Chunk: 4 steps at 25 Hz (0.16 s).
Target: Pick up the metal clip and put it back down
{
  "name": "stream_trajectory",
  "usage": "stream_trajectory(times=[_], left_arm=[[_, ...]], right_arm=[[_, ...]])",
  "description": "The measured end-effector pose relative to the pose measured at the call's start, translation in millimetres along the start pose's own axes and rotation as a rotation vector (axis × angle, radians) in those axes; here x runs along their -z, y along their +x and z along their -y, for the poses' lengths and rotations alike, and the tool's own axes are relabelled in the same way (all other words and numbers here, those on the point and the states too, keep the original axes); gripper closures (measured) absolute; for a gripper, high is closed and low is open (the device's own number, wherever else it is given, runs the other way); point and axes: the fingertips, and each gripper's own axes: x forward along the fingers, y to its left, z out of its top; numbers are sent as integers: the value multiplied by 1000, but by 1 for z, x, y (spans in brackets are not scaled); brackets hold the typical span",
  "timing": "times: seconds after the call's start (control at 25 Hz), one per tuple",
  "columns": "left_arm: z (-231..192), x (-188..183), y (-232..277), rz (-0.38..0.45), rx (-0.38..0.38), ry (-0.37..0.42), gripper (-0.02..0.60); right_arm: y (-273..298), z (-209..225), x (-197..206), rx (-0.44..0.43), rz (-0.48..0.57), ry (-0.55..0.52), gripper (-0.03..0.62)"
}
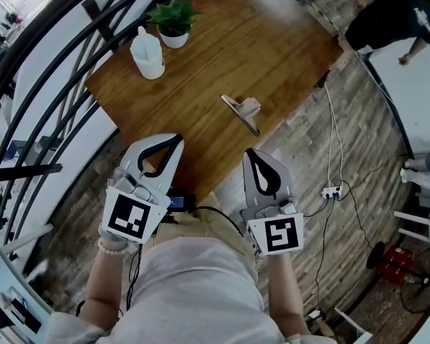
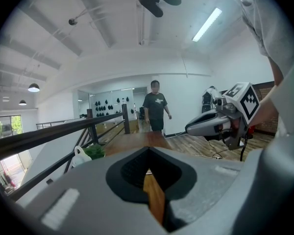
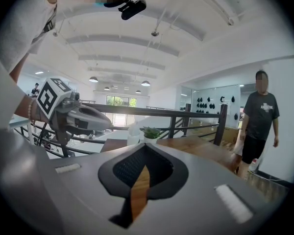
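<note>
Metal clip (image 1: 241,113) lies ahead of right gripper (image 1: 252,156)

An open loft-style studio is shown: a wooden table (image 1: 272,41) beside a black railing (image 3: 176,112), plank floor (image 1: 358,149), pendant lamps (image 3: 145,83), white beamed ceiling (image 3: 152,38).

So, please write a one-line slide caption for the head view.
Left gripper and right gripper, both shut, hover short of the metal clip on the wooden table.

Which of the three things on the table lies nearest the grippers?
The metal clip, alone toward the near edge; the white jug and potted plant stand together at the far corner.
</note>
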Motion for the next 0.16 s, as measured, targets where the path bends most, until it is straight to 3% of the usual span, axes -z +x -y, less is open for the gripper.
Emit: stream_trajectory(times=[0.16], left_arm=[[-1,2,2,-2,-3,0,581]], right_arm=[[2,0,2,1,-1,-3,586]])
